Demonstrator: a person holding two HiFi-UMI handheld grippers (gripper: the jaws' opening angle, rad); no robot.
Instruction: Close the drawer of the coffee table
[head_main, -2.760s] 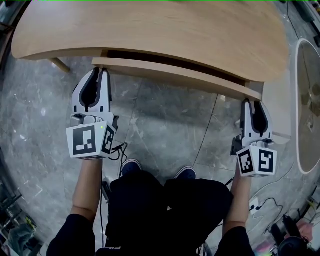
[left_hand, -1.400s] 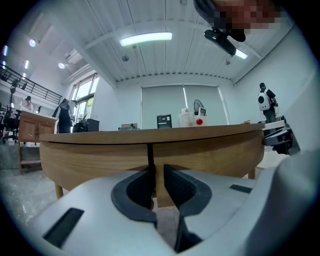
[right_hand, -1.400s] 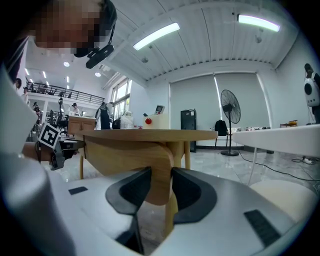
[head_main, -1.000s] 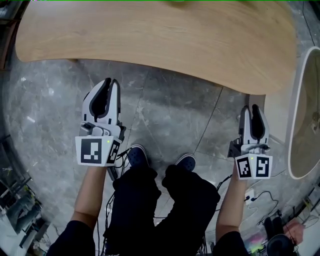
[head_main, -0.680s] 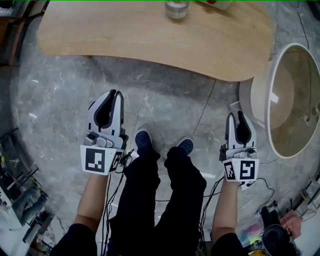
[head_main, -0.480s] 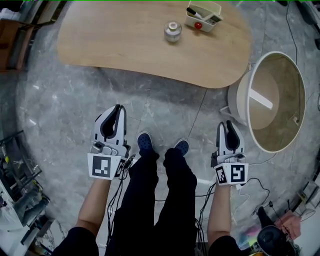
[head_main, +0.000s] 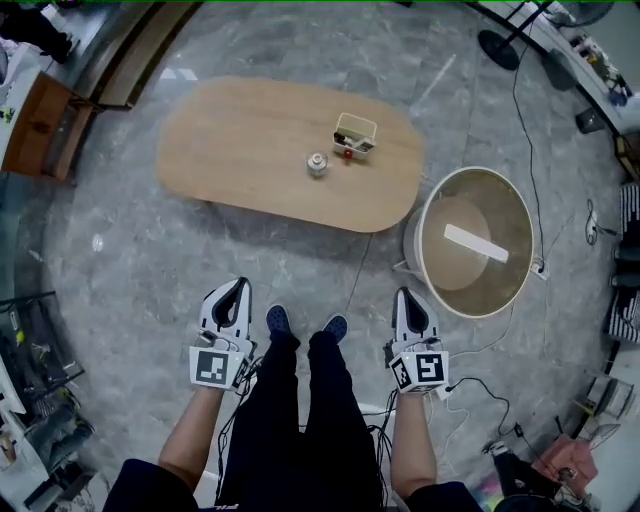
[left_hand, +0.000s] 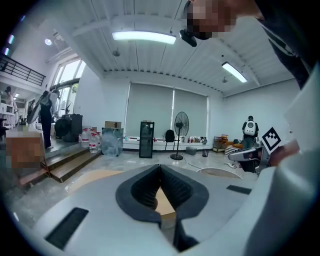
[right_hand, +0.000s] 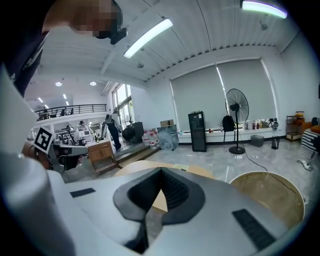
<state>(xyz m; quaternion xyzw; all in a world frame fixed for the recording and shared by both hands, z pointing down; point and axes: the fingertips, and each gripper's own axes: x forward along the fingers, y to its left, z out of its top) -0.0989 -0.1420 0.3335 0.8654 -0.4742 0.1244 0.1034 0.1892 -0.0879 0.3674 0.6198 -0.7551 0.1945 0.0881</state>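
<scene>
Premises: a large open test hall or laboratory, not a dwelling. Evidence:

- a white ribbed ceiling carrying long strip lights (left_hand: 143, 36)
- tall windows behind pale roller blinds (left_hand: 150, 107)
- a railed mezzanine gallery (right_hand: 75, 108)
- a black pedestal fan (right_hand: 235, 117)
- clear water bottles (left_hand: 90, 139) against the wall
- loose black cables (head_main: 476, 380) trailing over the grey stone-tiled floor (head_main: 130, 270)

An oval light-wood coffee table (head_main: 250, 150) stands isolated mid-floor.

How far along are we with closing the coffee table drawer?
Done: no drawer juts from the coffee table; its near edge looks flush. In hand: nothing; left gripper and right gripper are shut and empty, the right having just closed. Left: nothing apparent.
</scene>
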